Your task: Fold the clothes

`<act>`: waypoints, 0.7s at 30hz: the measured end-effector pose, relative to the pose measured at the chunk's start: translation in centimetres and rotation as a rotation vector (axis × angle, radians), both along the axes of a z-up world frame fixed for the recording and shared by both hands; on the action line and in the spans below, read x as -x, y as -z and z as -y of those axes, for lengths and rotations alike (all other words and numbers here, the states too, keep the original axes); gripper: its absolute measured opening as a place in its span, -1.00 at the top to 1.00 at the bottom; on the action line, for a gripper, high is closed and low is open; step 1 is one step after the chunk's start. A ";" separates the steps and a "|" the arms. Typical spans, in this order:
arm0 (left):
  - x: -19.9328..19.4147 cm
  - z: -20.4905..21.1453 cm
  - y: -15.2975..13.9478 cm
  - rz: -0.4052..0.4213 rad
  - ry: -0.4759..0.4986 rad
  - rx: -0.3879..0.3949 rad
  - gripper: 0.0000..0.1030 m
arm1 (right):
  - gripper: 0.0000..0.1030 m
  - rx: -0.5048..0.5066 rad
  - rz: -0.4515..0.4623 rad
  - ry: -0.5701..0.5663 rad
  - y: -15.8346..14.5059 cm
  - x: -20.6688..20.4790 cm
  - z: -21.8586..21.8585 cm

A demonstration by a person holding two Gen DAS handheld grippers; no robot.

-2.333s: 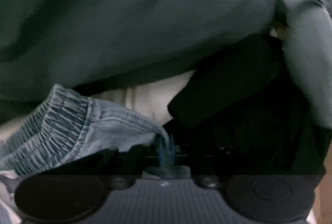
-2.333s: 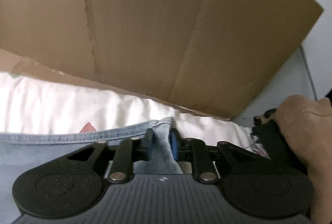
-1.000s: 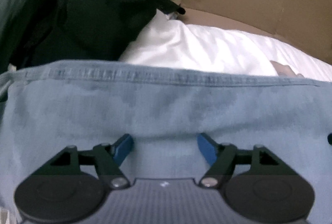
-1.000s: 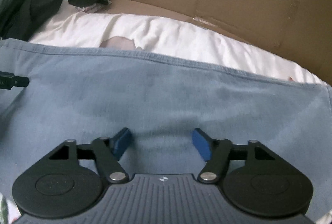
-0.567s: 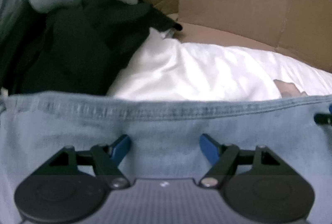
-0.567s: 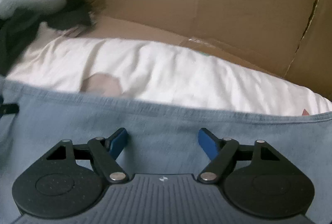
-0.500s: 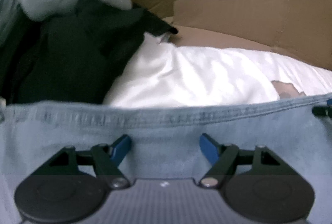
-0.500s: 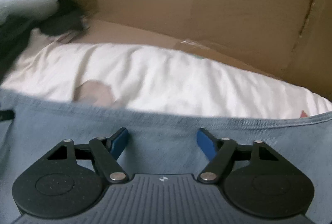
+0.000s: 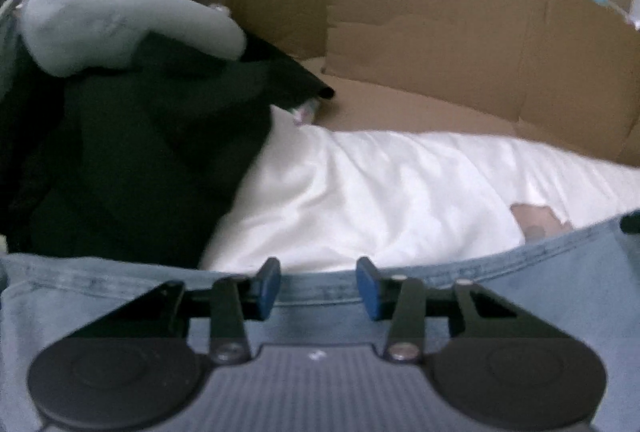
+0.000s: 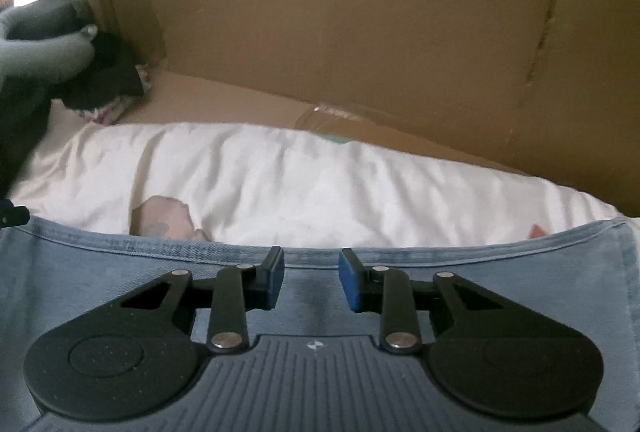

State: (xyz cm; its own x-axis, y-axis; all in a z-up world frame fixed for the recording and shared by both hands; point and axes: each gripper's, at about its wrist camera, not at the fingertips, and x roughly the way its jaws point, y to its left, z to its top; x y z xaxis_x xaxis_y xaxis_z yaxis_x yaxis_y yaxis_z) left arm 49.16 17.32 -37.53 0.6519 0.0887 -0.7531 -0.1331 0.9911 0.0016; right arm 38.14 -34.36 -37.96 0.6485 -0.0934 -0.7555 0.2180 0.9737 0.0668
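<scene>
both grippers point(image 9: 316, 286) point(image 10: 311, 280) agape over the denim garment's point(image 10: 100, 272) hem

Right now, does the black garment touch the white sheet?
Touching. In the left wrist view the black garment lies over the left end of the white sheet, its edge overlapping the sheet with no gap.
</scene>
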 end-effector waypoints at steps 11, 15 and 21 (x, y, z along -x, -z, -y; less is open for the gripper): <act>7.3 -4.6 -7.0 -0.016 -0.054 -0.042 0.11 | 0.28 -0.026 -0.009 0.023 -4.9 7.1 4.4; 11.2 -7.1 -9.8 -0.031 -0.124 -0.059 0.09 | 0.28 -0.018 0.008 0.069 -8.0 10.0 6.5; 17.2 -10.9 -13.9 -0.063 -0.241 -0.086 0.03 | 0.28 0.030 0.024 0.076 -14.1 13.0 10.1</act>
State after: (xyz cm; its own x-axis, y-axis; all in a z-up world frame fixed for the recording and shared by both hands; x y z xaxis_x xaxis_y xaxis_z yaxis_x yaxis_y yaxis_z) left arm 31.93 28.23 -23.64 0.5566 0.3010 -0.7743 -0.3620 0.9268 0.1001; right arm 25.19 -44.48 -23.86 0.6567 -0.1651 -0.7359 0.2899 0.9560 0.0442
